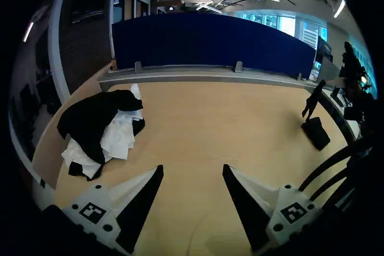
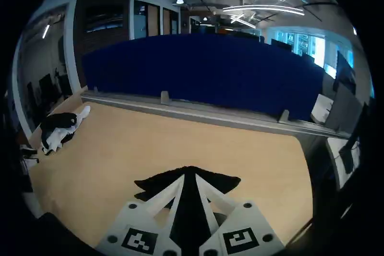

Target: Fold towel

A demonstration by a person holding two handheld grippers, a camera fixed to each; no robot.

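A black towel [image 2: 218, 181] lies bunched on the wooden table [image 2: 144, 150] close in front of the right gripper view. My right gripper [image 2: 190, 176] is shut on it, fingers nearly touching, with black cloth pinched between them. A pile of black and white towels [image 1: 101, 128] sits on the table's left side; the same pile [image 2: 60, 130] appears small at the far left in the right gripper view. My left gripper [image 1: 192, 167] hovers open over bare table [image 1: 216, 112], to the right of the pile and holding nothing.
A blue divider panel [image 1: 211, 40] on a grey rail runs along the table's far edge. A small black object [image 1: 316, 132] rests near the right edge. Dark chair backs [image 1: 336, 169] stand at the lower right. Wide bare wood lies between pile and right edge.
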